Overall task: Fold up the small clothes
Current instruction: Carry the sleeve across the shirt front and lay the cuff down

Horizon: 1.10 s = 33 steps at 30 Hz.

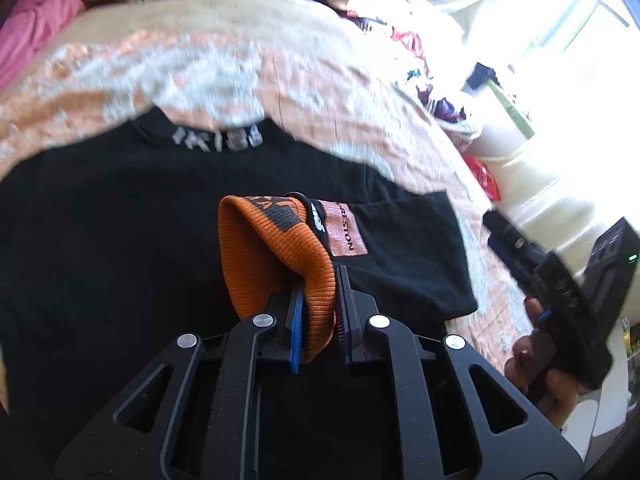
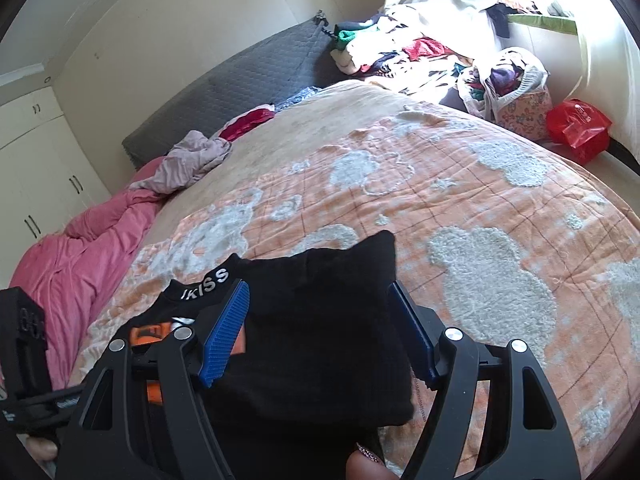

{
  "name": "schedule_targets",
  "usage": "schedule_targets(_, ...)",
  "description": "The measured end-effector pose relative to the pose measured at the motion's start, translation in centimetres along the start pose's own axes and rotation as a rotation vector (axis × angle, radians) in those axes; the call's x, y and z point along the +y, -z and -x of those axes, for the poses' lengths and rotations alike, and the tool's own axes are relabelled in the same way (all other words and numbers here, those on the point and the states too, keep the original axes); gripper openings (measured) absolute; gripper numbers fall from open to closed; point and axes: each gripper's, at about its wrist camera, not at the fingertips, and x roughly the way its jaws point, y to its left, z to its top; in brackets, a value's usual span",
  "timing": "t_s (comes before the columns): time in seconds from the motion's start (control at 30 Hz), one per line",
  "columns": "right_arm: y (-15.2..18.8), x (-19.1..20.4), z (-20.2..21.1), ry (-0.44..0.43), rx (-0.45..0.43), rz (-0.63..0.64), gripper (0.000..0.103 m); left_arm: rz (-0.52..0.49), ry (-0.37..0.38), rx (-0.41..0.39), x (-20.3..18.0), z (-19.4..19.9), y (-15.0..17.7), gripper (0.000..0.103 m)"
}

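A black shirt (image 1: 120,220) lies spread on the orange and white bedspread (image 1: 240,72), its lettered collar (image 1: 218,136) at the far side. My left gripper (image 1: 320,280) is shut on the shirt's orange ribbed band (image 1: 272,248), which is lifted and folded over near an orange patch (image 1: 344,228). In the right wrist view my right gripper (image 2: 317,286) stands open over a doubled-over part of the black shirt (image 2: 320,340). Its blue pads (image 2: 226,332) stand apart from the cloth. The collar (image 2: 204,284) shows just left of them.
A pink duvet (image 2: 80,248) and a pale garment (image 2: 192,160) lie at the bed's far left. A pile of clothes (image 2: 400,52), a stuffed basket (image 2: 516,96) and a red bag (image 2: 578,128) crowd the far right. A hand (image 1: 536,364) shows at the right edge.
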Motion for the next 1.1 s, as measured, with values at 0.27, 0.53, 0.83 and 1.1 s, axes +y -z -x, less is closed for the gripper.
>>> schedule_targets(0.27,0.3,0.0,-0.5,0.036,0.011,0.009,0.07,0.036,-0.086,-0.123,4.2,5.7,-1.1,0.0)
schedule_targets(0.53,1.1,1.4,-1.4,0.042,0.039,0.066,0.07,0.1,-0.141,-0.13,9.0,7.3,-0.1,0.0)
schedule_targets(0.83,2.7,4.1,-2.9,0.065,0.083,0.202,0.07,0.064,-0.24,-0.114,10.5,7.5,1.6,0.019)
schedule_targets(1.1,5.8,7.5,-5.1,0.041,0.217,0.34,0.071,-0.03,-0.317,-0.011,10.2,4.0,2.4,0.033)
